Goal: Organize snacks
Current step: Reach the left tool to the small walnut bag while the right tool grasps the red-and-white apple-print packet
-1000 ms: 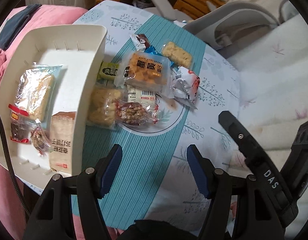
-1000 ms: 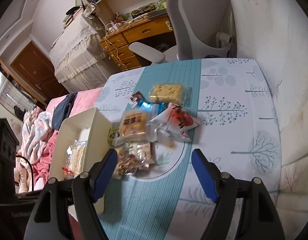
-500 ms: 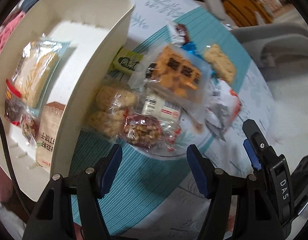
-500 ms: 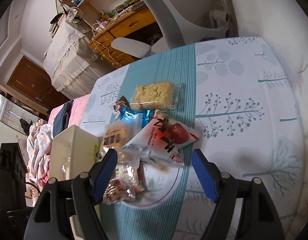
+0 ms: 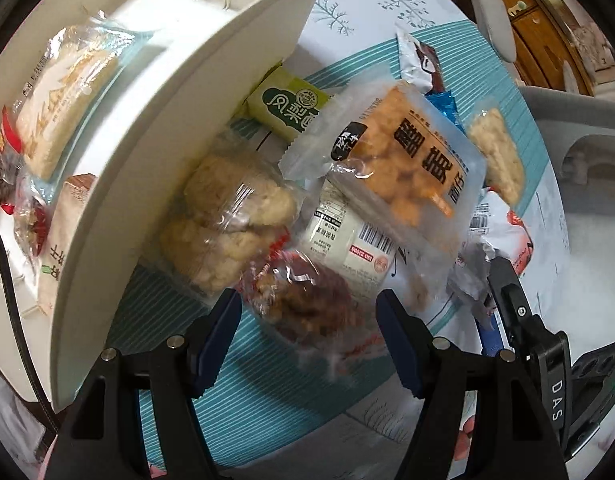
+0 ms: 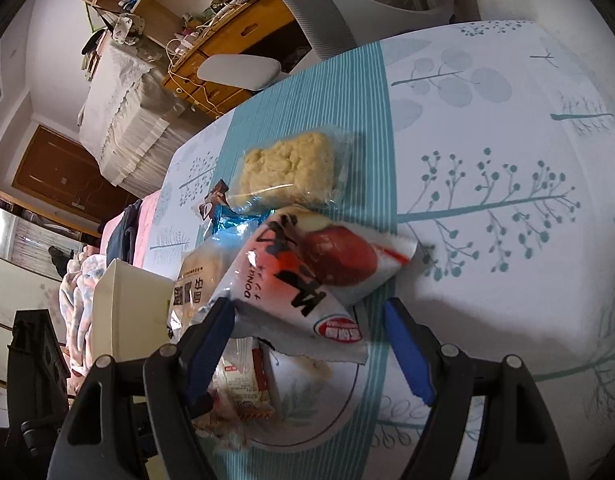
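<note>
Dropping closer since a sec ago, both claws now hung low over the snack pile on the counter (image 6: 487, 128). Left claw (image 5: 309, 320), jaws opening, straddled the walnut-date pkt (image 5: 307, 300) w/o pinching it; right claw (image 6: 307, 330), part open, framed the red-date bag (image 6: 315, 268), nothing held. Pickups looked imminent. Only the left view showed inside the white bin (image 5: 211, 92), w/ several pkts already sorted; right view showed just its outer wall.

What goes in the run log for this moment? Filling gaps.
left gripper: opening over nut packet | right gripper: open over red-date packet | nothing gripped
</note>
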`<state>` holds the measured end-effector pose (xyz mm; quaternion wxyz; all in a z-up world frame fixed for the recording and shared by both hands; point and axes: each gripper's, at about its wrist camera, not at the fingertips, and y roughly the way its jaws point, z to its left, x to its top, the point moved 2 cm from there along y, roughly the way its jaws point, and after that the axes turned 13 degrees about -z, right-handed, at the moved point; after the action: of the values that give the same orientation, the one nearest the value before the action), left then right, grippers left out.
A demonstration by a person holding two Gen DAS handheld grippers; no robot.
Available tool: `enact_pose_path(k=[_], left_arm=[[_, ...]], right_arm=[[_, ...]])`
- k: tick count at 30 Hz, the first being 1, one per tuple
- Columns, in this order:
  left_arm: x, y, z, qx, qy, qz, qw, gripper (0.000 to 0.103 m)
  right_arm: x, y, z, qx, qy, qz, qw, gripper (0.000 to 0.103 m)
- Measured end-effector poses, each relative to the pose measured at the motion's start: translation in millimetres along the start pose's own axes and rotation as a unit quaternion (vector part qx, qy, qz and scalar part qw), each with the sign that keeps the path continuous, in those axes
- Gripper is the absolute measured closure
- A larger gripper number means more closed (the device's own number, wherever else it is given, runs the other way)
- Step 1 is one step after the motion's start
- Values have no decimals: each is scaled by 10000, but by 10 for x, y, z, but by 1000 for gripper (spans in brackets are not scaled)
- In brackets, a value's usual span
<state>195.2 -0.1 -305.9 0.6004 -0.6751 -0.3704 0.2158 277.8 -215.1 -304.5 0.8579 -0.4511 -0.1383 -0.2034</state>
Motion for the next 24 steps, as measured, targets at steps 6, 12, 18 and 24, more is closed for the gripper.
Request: enact_pose_path(k=[6, 12, 18, 24], left_arm=[[4, 223, 31, 48, -235, 255, 9994, 38], [-97, 280, 64, 70, -259, 447, 9986, 40], [-218, 245, 64, 100, -208, 618, 9978, 38], [-434, 208, 45, 139, 43, 879, 9960, 36]], right_arm=[[53, 102, -11, -18, 21, -29, 10000, 26], [110, 139, -20, 123, -12, -141, 9998, 34], [131, 94, -54, 82, -68, -238, 9997, 50], [144, 14, -94, 7, -139, -284, 9995, 57]])
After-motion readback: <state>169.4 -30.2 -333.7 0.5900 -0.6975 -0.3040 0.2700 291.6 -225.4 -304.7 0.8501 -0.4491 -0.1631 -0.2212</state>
